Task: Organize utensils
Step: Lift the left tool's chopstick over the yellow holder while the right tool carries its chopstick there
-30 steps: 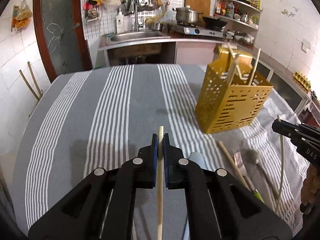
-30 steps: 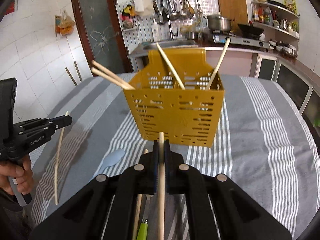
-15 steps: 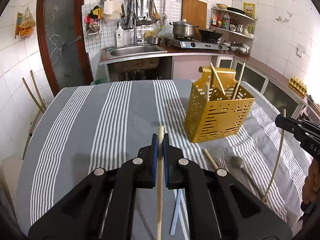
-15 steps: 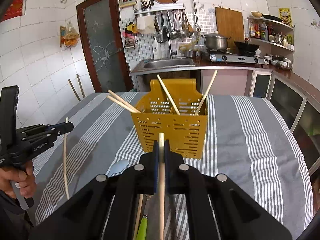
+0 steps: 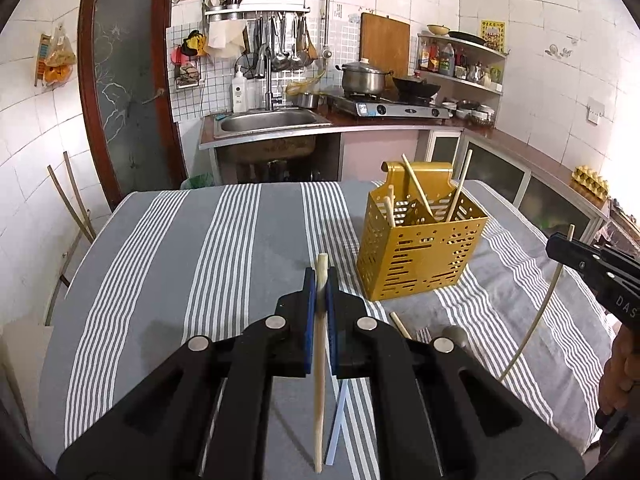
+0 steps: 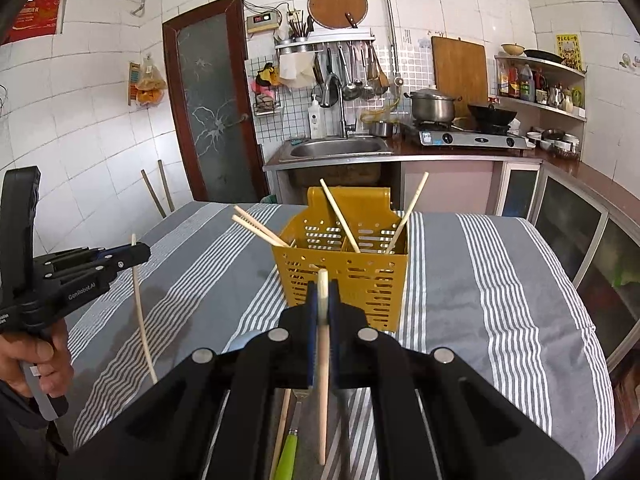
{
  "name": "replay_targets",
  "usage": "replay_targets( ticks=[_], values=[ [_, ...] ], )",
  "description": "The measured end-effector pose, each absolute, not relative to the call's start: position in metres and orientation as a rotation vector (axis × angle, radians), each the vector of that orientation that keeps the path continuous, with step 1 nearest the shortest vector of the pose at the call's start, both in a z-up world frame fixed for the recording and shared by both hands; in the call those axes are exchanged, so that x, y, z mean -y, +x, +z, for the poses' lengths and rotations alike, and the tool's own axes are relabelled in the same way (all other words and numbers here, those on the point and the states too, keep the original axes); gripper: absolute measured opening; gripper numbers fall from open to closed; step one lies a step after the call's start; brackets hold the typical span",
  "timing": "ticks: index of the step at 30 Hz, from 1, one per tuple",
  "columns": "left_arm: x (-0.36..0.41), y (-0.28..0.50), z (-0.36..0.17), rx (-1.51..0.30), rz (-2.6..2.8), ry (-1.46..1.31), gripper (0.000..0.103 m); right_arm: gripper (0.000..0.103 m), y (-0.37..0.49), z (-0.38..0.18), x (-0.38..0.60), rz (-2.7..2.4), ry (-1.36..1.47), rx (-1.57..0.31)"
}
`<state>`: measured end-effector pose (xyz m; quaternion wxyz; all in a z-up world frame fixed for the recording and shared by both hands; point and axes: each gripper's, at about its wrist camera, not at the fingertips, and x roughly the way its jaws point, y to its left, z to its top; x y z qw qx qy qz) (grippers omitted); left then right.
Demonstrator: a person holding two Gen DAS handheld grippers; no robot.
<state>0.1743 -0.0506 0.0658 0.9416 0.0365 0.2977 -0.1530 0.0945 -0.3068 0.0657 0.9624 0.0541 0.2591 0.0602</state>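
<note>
Fork point(image 5: 423, 334), spoon point(image 5: 454, 334) beside caddy point(image 5: 420, 256)

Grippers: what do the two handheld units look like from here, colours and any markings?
Both are black plastic. The left gripper and the right gripper have blue pads on the inner faces of the fingers and round silver pivot pins. White lettering runs along their sides: "GenRobot.AI" on the left unit, "DAS" on the right unit. No sleeves or cables show.

The left claw point(image 6: 138, 251) carries white lettering "GenRobot.AI" along its black side. The right claw point(image 5: 560, 246) shows only the white letters "DAS", cut off at the frame's edge.
</note>
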Motion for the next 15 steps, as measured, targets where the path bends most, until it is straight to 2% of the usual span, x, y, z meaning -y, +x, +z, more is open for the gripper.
replay_targets(
  ticks=[15],
  values=[
    [0.055,0.17,0.102,-0.529,-0.33,0.051,0.004,0.005,0.092,0.099,0.308,0.136,0.094,-0.456]
  ],
)
